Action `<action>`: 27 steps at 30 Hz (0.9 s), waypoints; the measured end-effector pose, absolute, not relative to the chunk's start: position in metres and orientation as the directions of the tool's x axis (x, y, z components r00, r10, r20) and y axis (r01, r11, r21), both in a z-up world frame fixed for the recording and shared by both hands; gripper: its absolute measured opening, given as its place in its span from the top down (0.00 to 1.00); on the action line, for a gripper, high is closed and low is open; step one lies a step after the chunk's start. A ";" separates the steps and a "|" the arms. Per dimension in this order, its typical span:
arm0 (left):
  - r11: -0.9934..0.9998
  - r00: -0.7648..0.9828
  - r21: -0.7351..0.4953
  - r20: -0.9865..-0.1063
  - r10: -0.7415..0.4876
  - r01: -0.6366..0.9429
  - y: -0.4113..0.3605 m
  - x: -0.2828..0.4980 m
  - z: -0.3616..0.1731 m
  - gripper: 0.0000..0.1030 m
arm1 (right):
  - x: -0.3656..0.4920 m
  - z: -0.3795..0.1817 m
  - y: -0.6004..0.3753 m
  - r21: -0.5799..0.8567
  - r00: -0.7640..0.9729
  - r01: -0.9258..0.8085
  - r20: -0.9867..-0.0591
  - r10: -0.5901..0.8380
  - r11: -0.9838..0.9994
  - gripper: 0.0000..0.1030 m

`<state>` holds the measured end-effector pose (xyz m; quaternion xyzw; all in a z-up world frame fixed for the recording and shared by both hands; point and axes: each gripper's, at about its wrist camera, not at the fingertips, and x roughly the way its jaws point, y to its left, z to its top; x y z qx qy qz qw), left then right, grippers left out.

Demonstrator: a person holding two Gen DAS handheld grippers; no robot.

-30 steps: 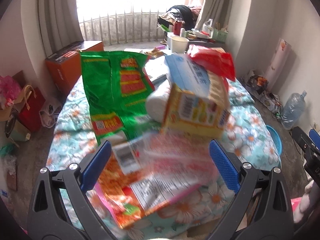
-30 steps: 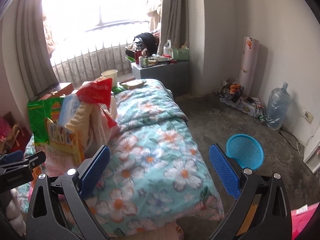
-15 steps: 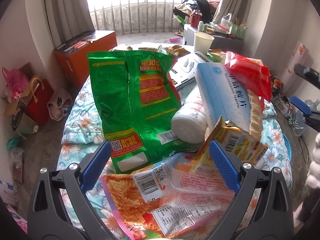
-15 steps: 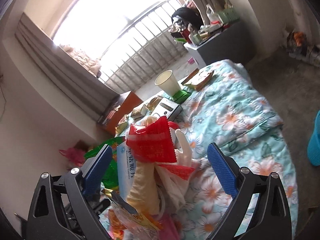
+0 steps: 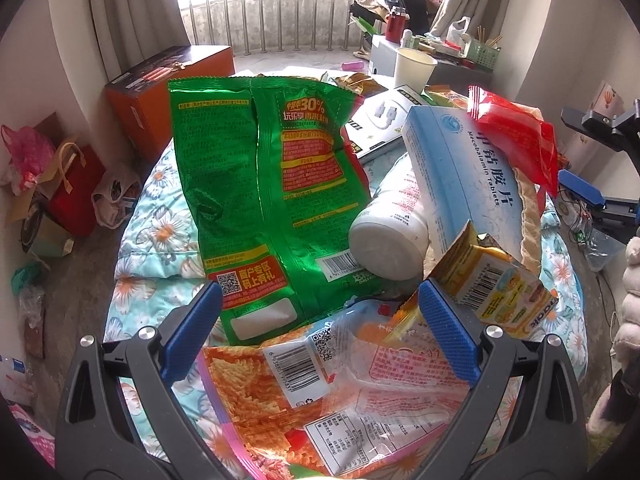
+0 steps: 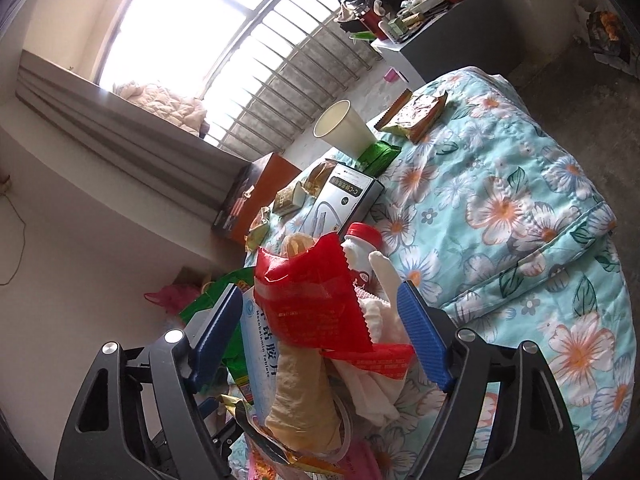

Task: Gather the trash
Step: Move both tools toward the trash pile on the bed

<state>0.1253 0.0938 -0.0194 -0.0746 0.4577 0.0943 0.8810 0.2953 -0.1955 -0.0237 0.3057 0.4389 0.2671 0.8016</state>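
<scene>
A heap of trash stands on the flowered bed (image 6: 520, 220): a green snack bag (image 5: 264, 200), a white bottle (image 5: 388, 240), a blue-white tablet box (image 5: 460, 172), a red wrapper (image 5: 512, 132), a yellow carton (image 5: 500, 288) and a clear orange noodle packet (image 5: 300, 380). My left gripper (image 5: 320, 332) is open at the heap's near side, its jaws wide over the noodle packet. My right gripper (image 6: 320, 332) comes from the other side and its jaws are closing. The red wrapper (image 6: 312, 300) and a beige cloth (image 6: 300, 392) lie between them, unpressed. It shows at the left view's right edge (image 5: 568, 148).
Further along the bed lie a paper cup (image 6: 344, 128), a black-and-white carton (image 6: 344, 200), a green packet (image 6: 378, 154) and a snack wrapper (image 6: 416, 114). An orange box (image 5: 168, 92) and bags (image 5: 60, 184) sit on the floor beside the bed. A cluttered grey cabinet (image 6: 448, 36) stands by the window.
My right gripper swung from the bed's bare end to the heap, rolled, and its jaws narrowed around the red wrapper. My left gripper drew in over the heap. The yellow carton tipped right.
</scene>
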 end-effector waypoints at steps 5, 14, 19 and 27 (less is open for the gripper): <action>0.970 0.563 -0.049 -0.821 0.097 -0.237 0.096 0.126 -0.020 0.08 | 0.297 -0.023 -0.196 0.727 0.471 -0.153 -0.542 0.696 0.670 0.24; 0.970 0.564 -0.050 -0.820 0.095 -0.236 0.097 0.126 -0.020 0.08 | 0.297 -0.023 -0.196 0.729 0.470 -0.156 -0.539 0.699 0.667 0.24; 0.970 0.562 -0.050 -0.821 0.094 -0.236 0.097 0.126 -0.019 0.08 | 0.296 -0.022 -0.195 0.728 0.472 -0.157 -0.539 0.698 0.668 0.24; 0.970 0.565 -0.050 -0.820 0.095 -0.236 0.097 0.126 -0.019 0.08 | 0.296 -0.021 -0.196 0.729 0.471 -0.156 -0.539 0.699 0.667 0.24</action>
